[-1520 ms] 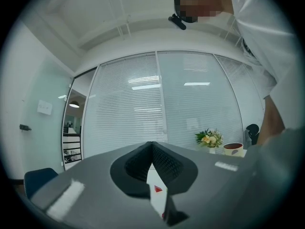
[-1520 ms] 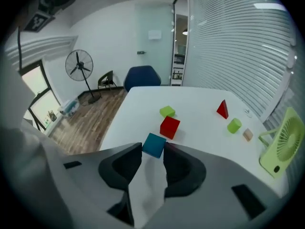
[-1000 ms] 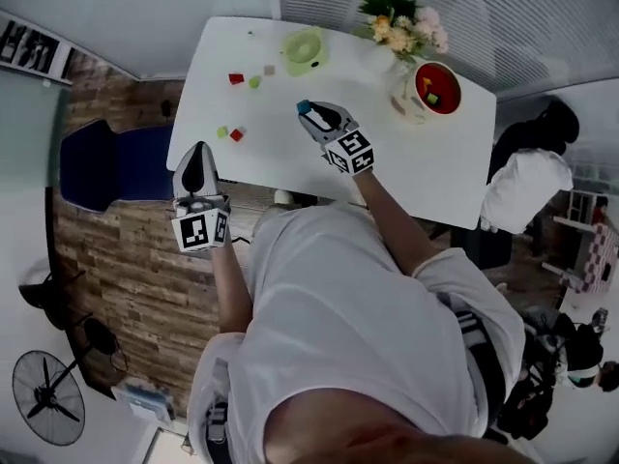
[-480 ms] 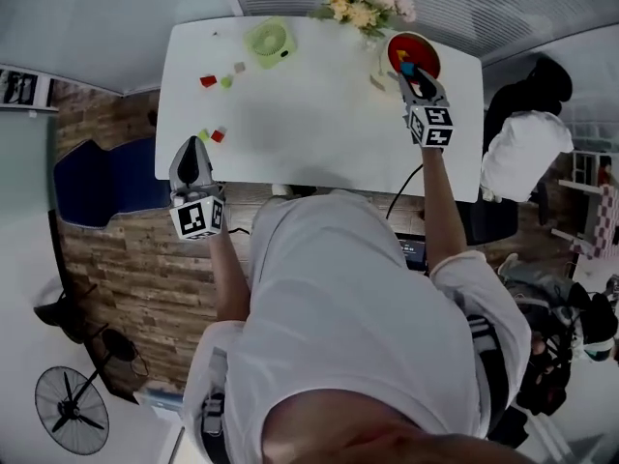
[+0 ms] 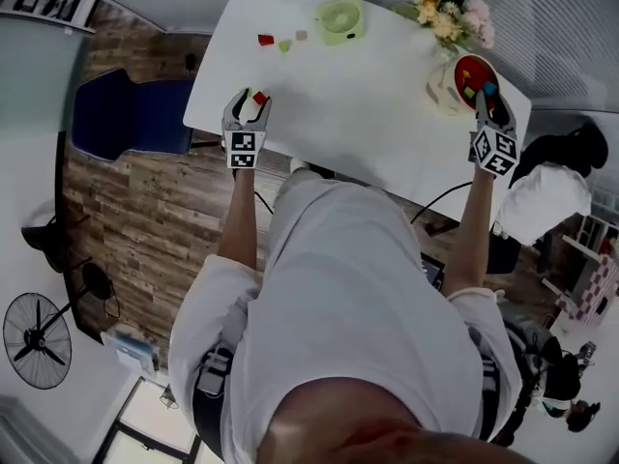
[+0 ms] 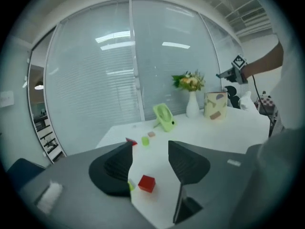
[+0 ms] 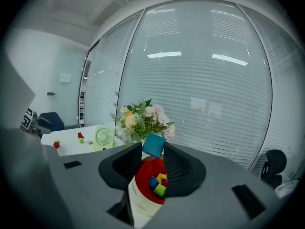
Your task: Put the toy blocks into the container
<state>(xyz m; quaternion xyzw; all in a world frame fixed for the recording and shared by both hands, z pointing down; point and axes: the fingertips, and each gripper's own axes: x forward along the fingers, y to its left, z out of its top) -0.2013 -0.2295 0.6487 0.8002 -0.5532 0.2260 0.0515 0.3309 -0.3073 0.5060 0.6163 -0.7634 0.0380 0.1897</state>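
Observation:
My left gripper (image 5: 248, 99) (image 6: 149, 148) hovers over the table's near left edge, and its jaws are opening. A red block (image 6: 147, 183) (image 5: 259, 97) lies on the table between them, untouched. A small yellow-green block (image 6: 129, 187) peeks out beside the left jaw. My right gripper (image 5: 488, 97) (image 7: 153, 152) is shut on a blue block (image 7: 153, 144) (image 5: 488, 89). It holds that block just above the red-lined container (image 7: 143, 178) (image 5: 465, 66), which has several coloured blocks inside.
Farther back on the table lie a red block (image 5: 265, 39), a green block (image 5: 284, 44) and a pale block (image 5: 302, 36). A green fan (image 5: 340, 19) stands beyond them, and a vase of flowers (image 5: 450, 13) is beside the container. A blue chair (image 5: 131, 114) stands left of the table.
The right gripper carried the blue block from mid-table to above the container. The left gripper moved forward from off the table edge to the red block, and its jaws came apart.

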